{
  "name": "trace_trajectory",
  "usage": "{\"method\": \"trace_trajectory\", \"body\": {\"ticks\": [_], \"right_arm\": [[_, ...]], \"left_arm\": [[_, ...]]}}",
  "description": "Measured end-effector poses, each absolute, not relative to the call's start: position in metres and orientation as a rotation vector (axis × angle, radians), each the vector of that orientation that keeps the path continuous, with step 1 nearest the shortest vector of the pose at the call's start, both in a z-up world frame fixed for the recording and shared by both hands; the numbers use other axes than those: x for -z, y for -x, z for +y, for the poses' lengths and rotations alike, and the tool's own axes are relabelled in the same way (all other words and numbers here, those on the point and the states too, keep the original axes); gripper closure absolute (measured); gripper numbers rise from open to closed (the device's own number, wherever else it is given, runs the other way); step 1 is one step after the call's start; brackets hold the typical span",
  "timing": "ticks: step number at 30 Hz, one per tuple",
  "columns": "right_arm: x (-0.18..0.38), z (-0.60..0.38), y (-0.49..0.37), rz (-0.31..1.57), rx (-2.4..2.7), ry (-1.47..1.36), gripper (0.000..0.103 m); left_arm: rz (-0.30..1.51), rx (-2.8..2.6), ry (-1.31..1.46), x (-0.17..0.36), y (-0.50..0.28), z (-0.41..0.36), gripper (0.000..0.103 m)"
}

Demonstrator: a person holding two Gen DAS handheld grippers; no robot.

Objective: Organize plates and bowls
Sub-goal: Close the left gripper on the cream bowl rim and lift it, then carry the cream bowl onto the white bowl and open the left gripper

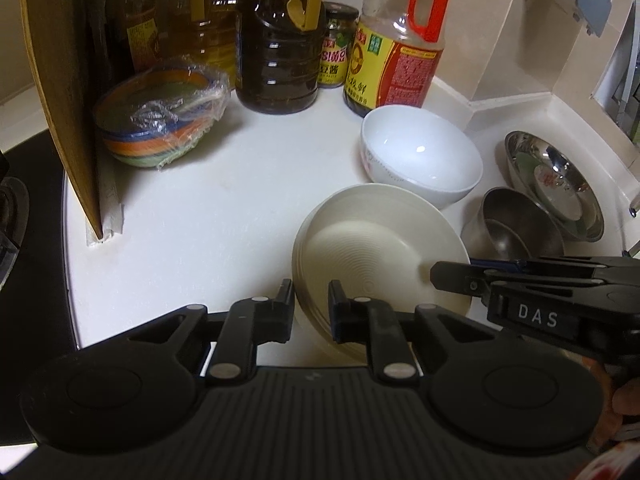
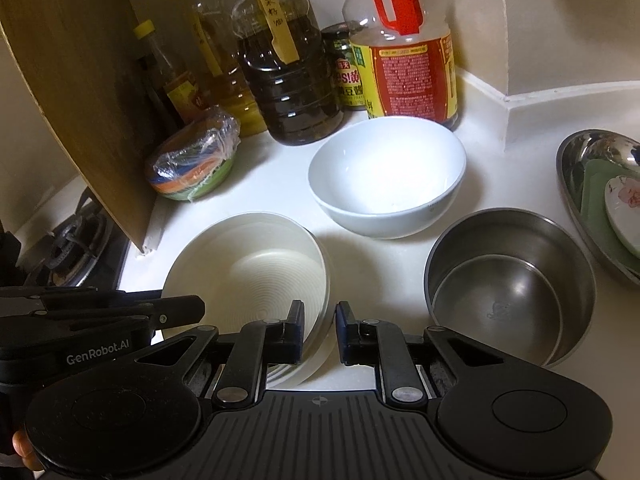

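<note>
A stack of cream ribbed bowls (image 1: 380, 248) (image 2: 256, 272) sits near the front of the white counter (image 1: 208, 200). My left gripper (image 1: 311, 312) is shut on the stack's near left rim, one finger inside and one outside. My right gripper (image 2: 320, 330) grips the opposite rim the same way, and its black fingers (image 1: 444, 278) show reaching over the stack's right edge. In the right wrist view the left gripper (image 2: 188, 308) comes in from the left. Behind the stack stands a white bowl (image 1: 420, 160) (image 2: 384, 176). A steel bowl (image 1: 512, 224) (image 2: 512, 276) stands to the right.
A steel dish (image 1: 556, 184) (image 2: 592, 184) at far right holds a green plate and a small floral dish. Oil and sauce bottles (image 1: 280, 60) (image 2: 288, 80) line the back wall. Wrapped colourful bowls (image 1: 160, 120) (image 2: 192, 172) sit beside an upright wooden board (image 1: 60, 80). A gas burner (image 2: 72, 248) lies left.
</note>
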State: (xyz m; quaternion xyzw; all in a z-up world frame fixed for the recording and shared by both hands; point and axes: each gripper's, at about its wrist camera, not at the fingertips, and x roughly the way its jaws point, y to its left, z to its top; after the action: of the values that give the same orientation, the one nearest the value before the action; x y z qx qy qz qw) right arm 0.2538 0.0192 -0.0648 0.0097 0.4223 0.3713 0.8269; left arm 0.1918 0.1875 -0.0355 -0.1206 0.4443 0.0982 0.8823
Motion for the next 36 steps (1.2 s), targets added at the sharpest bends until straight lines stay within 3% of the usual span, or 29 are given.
{"method": "trace_trajectory", "body": {"ticks": [18, 36], "right_arm": [[0.026, -0.002, -0.259, 0.831, -0.769, -0.054, 0.086], [0.004, -0.008, -0.339, 0.789, -0.68, -0.095, 0.086]], "left_arm": [[0.833, -0.146, 0.228, -0.001, -0.203, 0.177, 0.087], [0.776, -0.064, 0.239, -0.004, -0.289, 0.181, 0.087]]}}
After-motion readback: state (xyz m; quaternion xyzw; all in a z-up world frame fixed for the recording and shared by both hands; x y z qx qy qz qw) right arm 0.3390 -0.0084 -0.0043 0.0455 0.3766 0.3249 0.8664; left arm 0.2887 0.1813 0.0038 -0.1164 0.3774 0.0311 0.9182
